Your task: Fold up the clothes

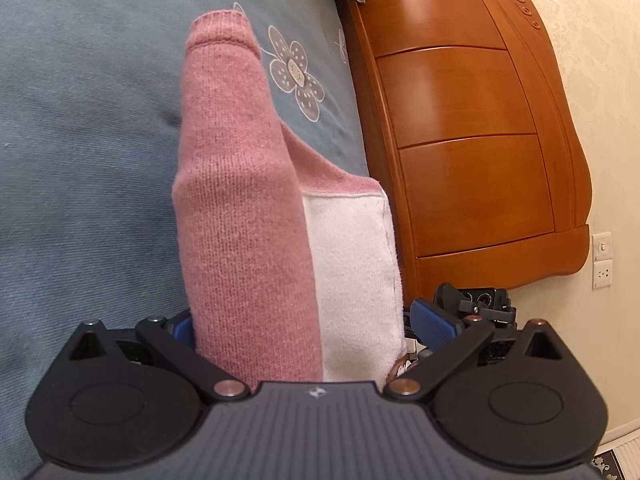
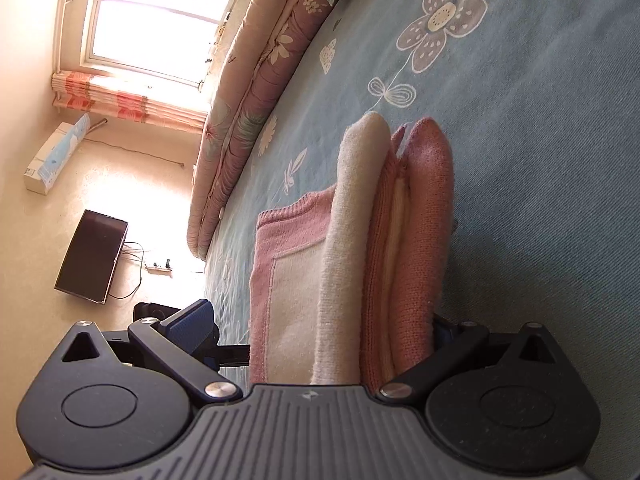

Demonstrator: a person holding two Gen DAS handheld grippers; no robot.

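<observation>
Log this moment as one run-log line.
stage: mid-fold | left gripper: open around pink-and-white sweater | right gripper: open around sweater | surface: blue floral bedsheet

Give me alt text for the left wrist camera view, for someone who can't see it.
A folded pink and white knit sweater sits between the wide-open fingers of the left hand-held gripper, on a grey-blue flowered bedspread. An orange wooden headboard stands to the right.

Fuzzy pink-and-white knit sweater (image 1: 248, 208) — matt woven bedsheet (image 1: 80, 120) — glossy varnished wooden headboard (image 1: 460, 120)
</observation>
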